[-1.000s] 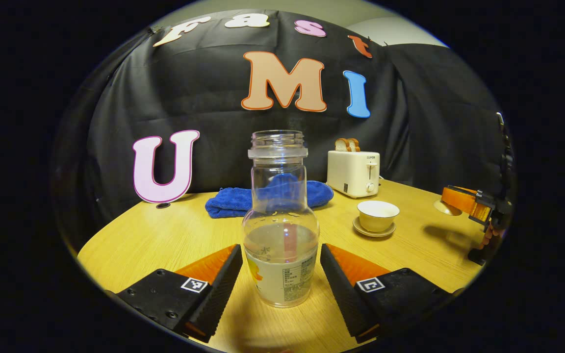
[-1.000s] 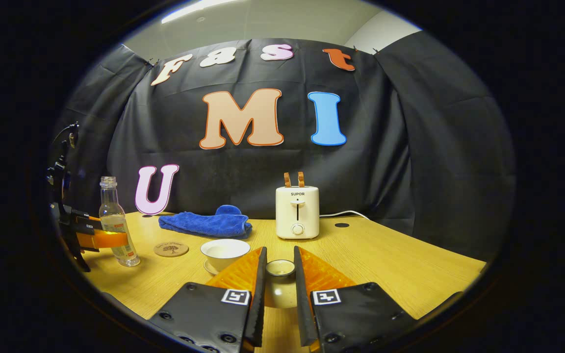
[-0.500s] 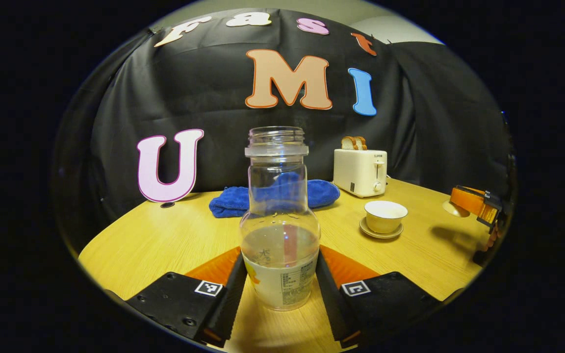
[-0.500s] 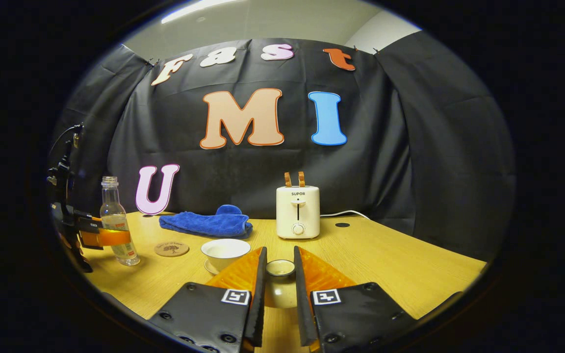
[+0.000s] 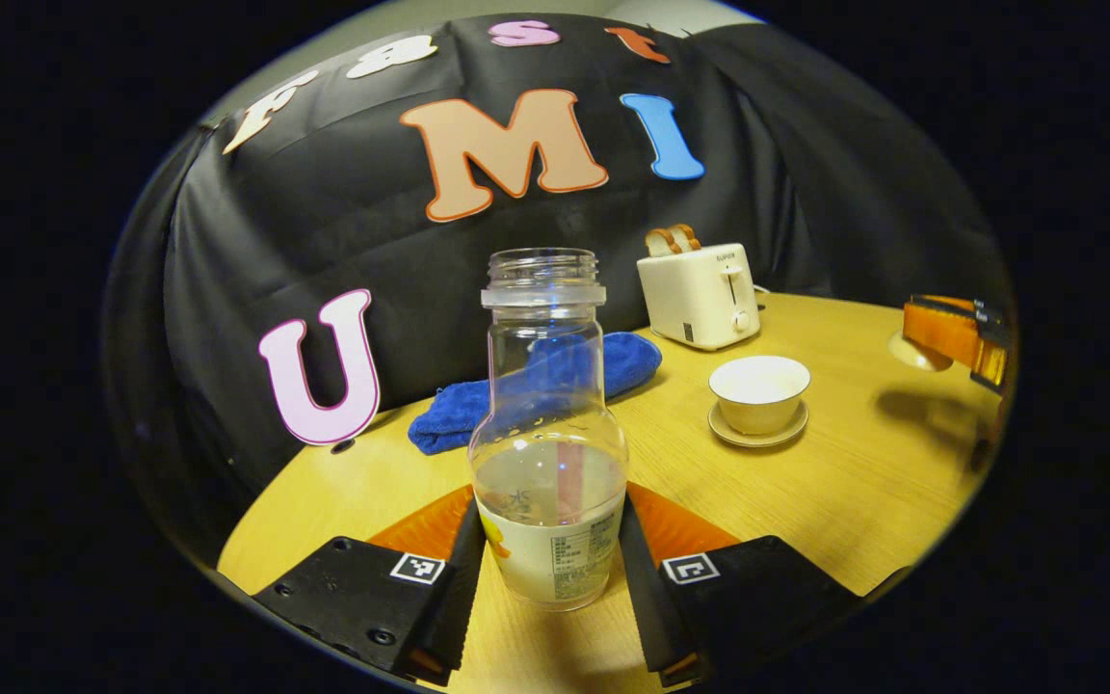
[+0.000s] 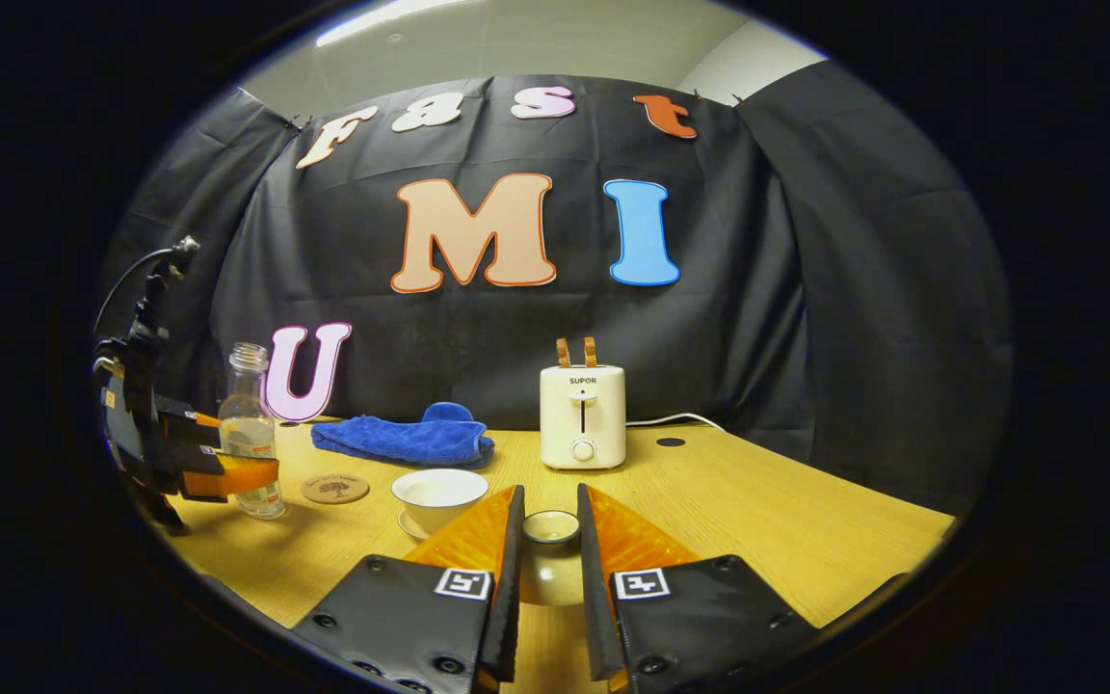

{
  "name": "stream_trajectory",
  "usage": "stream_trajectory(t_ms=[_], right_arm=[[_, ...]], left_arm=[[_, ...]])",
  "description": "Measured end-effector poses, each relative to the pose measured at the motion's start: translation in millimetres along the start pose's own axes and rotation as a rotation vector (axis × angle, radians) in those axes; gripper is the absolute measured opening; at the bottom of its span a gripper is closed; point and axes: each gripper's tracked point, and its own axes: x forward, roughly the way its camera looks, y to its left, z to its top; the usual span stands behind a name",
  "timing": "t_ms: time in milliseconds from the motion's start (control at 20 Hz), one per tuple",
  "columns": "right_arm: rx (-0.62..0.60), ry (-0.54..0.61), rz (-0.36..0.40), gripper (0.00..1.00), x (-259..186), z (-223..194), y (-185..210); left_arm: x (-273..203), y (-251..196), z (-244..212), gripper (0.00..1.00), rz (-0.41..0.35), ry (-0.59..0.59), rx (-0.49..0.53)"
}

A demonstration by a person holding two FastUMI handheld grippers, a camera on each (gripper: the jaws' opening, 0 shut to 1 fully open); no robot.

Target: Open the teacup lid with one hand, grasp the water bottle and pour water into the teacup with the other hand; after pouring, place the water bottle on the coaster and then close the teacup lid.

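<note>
The left gripper (image 5: 547,564) has its 2 fingers pressed on the sides of the water bottle (image 5: 549,443), which seems to be lifted a little off the table (image 5: 834,482). The right gripper (image 6: 549,564) is closed on the lid (image 6: 551,526). The open teacup (image 6: 439,493) stands near the coaster (image 6: 334,489).
</note>
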Motion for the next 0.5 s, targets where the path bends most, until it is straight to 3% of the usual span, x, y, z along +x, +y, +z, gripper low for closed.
stream_trajectory(t_ms=[200,500], right_arm=[[-0.001,-0.001,-0.015,0.32,1,0,-7],[-0.002,-0.002,-0.052,0.32,2,0,-26]], left_arm=[[15,-3,7,0.66,0.030,0.041,0.162],[38,7,36,0.66,0.087,0.053,0.525]])
